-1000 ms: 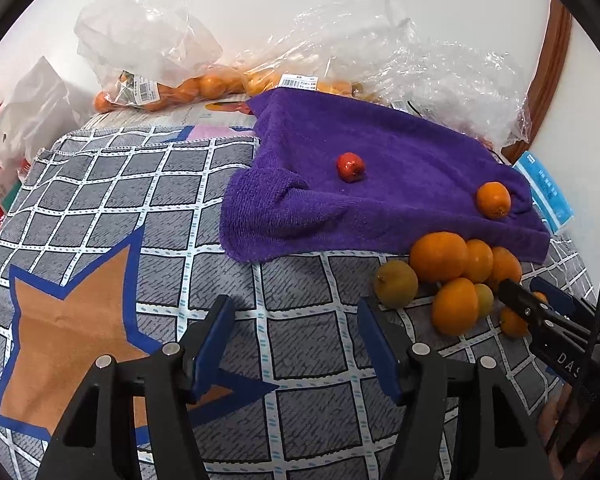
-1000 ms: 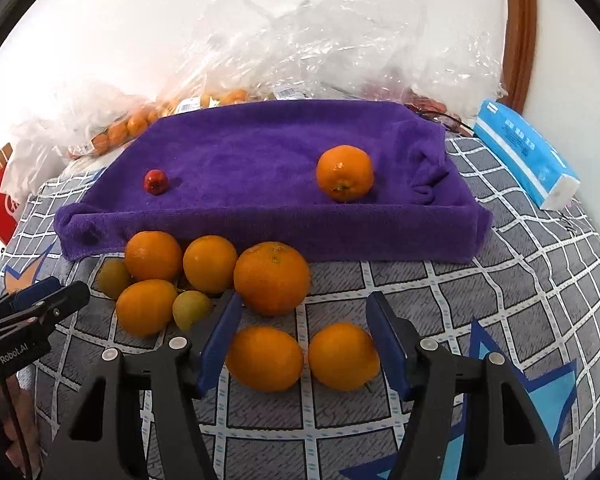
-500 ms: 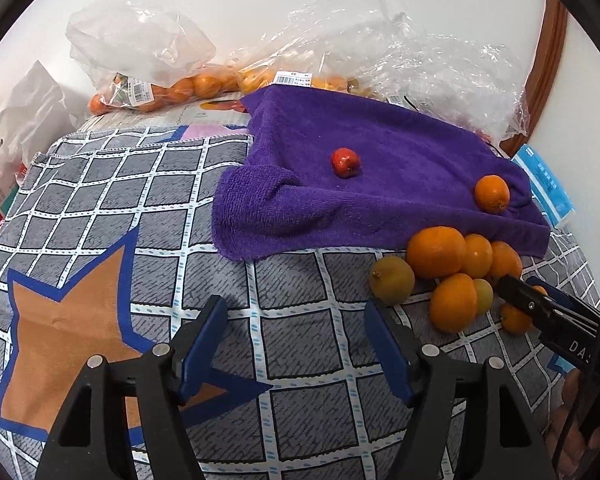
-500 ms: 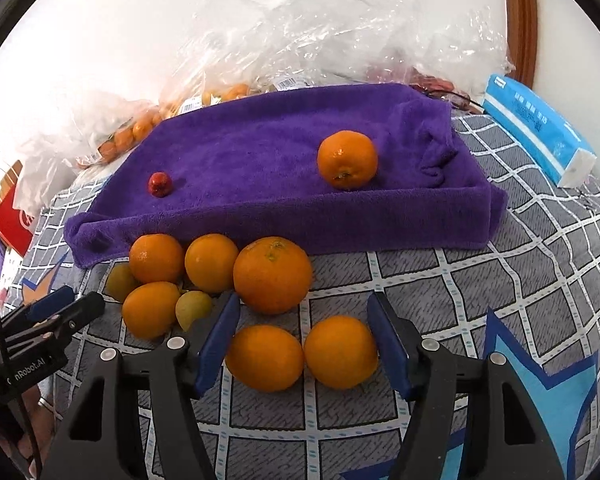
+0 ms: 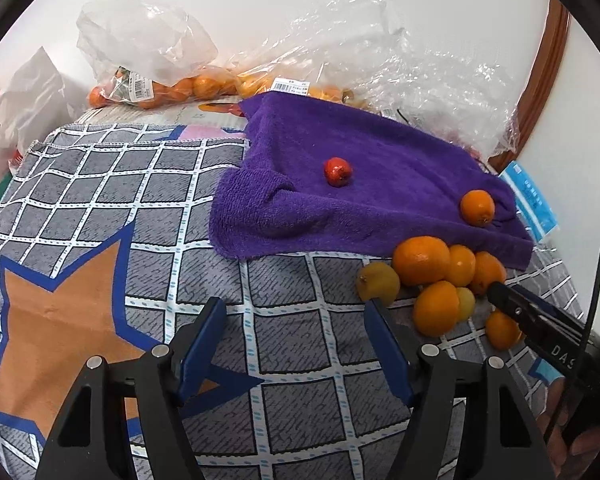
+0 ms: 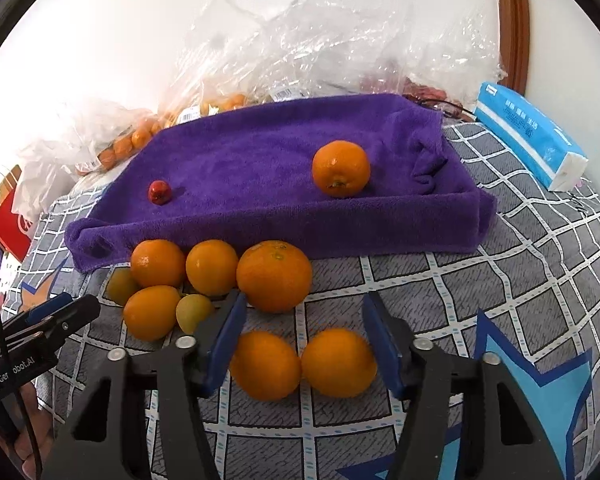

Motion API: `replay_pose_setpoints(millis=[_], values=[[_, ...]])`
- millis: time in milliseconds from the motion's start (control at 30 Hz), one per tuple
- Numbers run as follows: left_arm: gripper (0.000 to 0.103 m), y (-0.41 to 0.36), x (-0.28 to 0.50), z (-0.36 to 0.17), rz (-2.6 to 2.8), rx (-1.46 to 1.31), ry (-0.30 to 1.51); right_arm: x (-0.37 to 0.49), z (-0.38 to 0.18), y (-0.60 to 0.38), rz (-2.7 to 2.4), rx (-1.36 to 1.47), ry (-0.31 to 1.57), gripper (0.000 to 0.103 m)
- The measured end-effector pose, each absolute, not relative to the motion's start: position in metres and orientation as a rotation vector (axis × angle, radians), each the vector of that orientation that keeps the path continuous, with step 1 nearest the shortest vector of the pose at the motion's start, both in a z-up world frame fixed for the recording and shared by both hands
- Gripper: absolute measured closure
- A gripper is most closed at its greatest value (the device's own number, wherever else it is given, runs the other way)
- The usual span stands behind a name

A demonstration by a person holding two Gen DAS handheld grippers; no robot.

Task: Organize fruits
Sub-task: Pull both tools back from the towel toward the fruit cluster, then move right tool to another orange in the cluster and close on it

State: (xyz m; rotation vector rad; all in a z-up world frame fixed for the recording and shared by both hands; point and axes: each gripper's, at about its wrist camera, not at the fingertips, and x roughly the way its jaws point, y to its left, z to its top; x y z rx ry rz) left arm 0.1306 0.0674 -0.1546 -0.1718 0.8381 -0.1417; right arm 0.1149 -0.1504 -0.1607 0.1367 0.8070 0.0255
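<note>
between the blue pads of the right hand-held gripper (image 6: 302, 332), two oranges (image 6: 338, 362) lie side by side on the checked cloth (image 6: 500, 280); its jaws have just been closing around them, though the pads look not yet pressed on either. that reads as a pick beginning, likely bound for the purple towel (image 6: 260, 168), where one orange (image 6: 341, 168) and a small red fruit (image 6: 159, 192) sit. left hand-held gripper (image 5: 294, 334) hangs spread and empty.

Oranges (image 6: 274, 276) clustered by purple towel (image 6: 260, 168); one orange (image 6: 341, 168), red fruit (image 6: 159, 192) on it.
</note>
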Motion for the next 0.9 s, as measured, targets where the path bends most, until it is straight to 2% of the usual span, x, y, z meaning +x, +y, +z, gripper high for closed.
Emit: replay_pose_setpoints(millis=[167,367,533,667,833,900], values=[[0.035,0.065,0.1288,-0.1544,-0.146,-0.169,0.833,0.1151,-0.1609,-0.1463,0.018,0.111,0.811,0.051],[0.034,0.067,0.1307,-0.1556,-0.138,-0.182,0.841,0.1201,-0.1644,-0.1486,0.015,0.123,0.841,0.04],[0.034,0.0674,0.1312,-0.1558,-0.137,-0.185,0.841,0.1216,-0.1668,-0.1522,0.026,0.152,0.846,0.038],[0.034,0.0675,0.1322,-0.1562,-0.137,-0.183,0.844,0.1192,-0.1653,-0.151,0.05,0.155,0.83,0.048],[0.034,0.0676,0.132,-0.1561,-0.137,-0.184,0.844,0.1177,-0.1641,-0.1516,0.053,0.161,0.82,0.052],[0.034,0.0676,0.1324,-0.1563,-0.137,-0.184,0.843,0.1152,-0.163,-0.1532,0.071,0.176,0.808,0.064]])
